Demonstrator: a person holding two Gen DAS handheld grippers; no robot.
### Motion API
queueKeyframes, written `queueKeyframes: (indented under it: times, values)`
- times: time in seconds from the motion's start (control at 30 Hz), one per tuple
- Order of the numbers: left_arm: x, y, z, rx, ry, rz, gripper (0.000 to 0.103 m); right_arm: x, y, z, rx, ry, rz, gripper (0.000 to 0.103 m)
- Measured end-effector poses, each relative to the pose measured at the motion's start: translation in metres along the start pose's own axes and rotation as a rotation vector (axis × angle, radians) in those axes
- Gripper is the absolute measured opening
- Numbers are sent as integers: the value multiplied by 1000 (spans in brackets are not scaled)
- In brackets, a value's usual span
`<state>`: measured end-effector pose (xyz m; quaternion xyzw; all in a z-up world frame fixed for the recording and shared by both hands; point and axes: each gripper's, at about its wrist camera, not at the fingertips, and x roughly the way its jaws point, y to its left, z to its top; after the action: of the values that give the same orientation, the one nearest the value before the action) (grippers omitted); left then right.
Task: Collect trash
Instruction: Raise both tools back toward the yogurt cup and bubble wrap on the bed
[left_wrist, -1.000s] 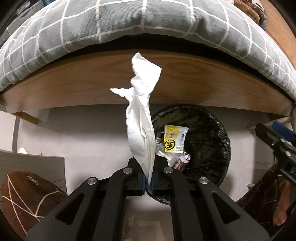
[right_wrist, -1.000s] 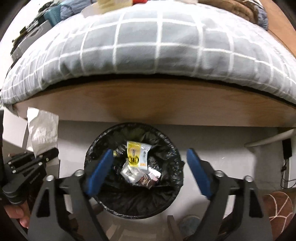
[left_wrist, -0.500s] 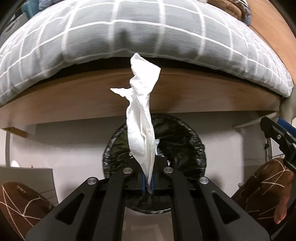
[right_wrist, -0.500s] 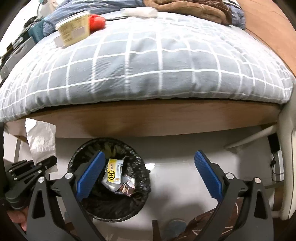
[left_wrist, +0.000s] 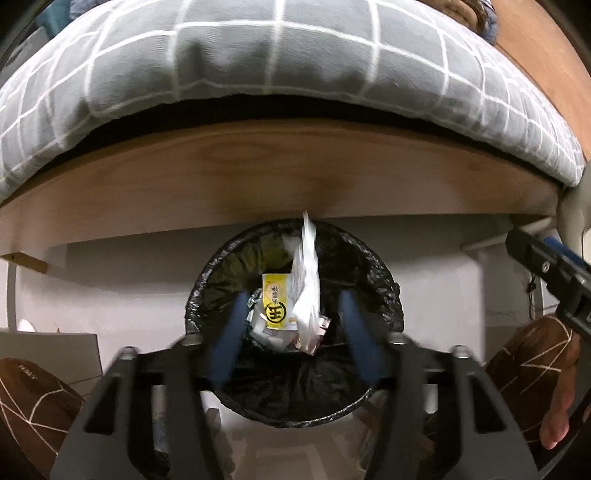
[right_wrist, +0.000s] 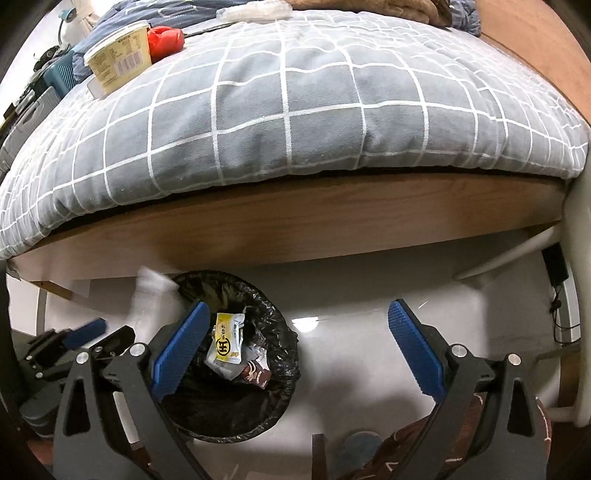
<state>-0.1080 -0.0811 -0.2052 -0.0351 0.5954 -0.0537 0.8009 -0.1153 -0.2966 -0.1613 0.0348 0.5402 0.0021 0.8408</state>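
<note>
My left gripper (left_wrist: 291, 332) is open above a round bin with a black liner (left_wrist: 380, 280). A white tissue (left_wrist: 306, 291) is loose between the jaws, over the bin's mouth, free of the pads. A yellow wrapper (left_wrist: 275, 306) lies inside the bin. In the right wrist view the bin (right_wrist: 273, 332) sits lower left, with the tissue (right_wrist: 151, 299) blurred at its left rim beside the left gripper (right_wrist: 99, 332). My right gripper (right_wrist: 295, 350) is open and empty, to the right of the bin. On the bed lie a cream tub (right_wrist: 118, 59) and a red wrapper (right_wrist: 166, 38).
A bed with a grey checked quilt (right_wrist: 295, 110) and a wooden side rail (right_wrist: 295, 229) overhangs the bin. The floor (right_wrist: 351, 295) is white. A brown slipper (left_wrist: 33, 402) and a grey box (left_wrist: 48, 350) are at lower left. A white frame leg (right_wrist: 580, 295) stands at right.
My left gripper has opened and let go of the tissue, which now drops over the bin. My right gripper has drawn back and to the right, showing more of the bed top.
</note>
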Motion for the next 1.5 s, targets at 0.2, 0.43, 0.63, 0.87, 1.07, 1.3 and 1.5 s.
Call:
queueKeyframes:
  times: [0.2,0.43,0.63,0.87,1.07,1.3,1.5]
  values:
    - [-11,8,1,-12,-30,5,85,7,8,-2,-9,3,3,93]
    - [-30,16,3,3,-81,59,97,9,17,-1,-33,-3,2,93]
    - [-55,30,12,-4,-131,92,97,-11,26,10,-46,-48,8,93]
    - [-89,53,32,-50,-180,103,97,-43,47,36,-98,-122,25,93]
    - [-121,71,55,-79,-237,118,97,-70,63,63,-132,-177,39,93]
    - [-156,67,88,-77,-296,103,97,-97,62,99,-154,-235,18,93]
    - [-174,51,127,-61,-324,66,97,-105,55,141,-175,-257,-6,93]
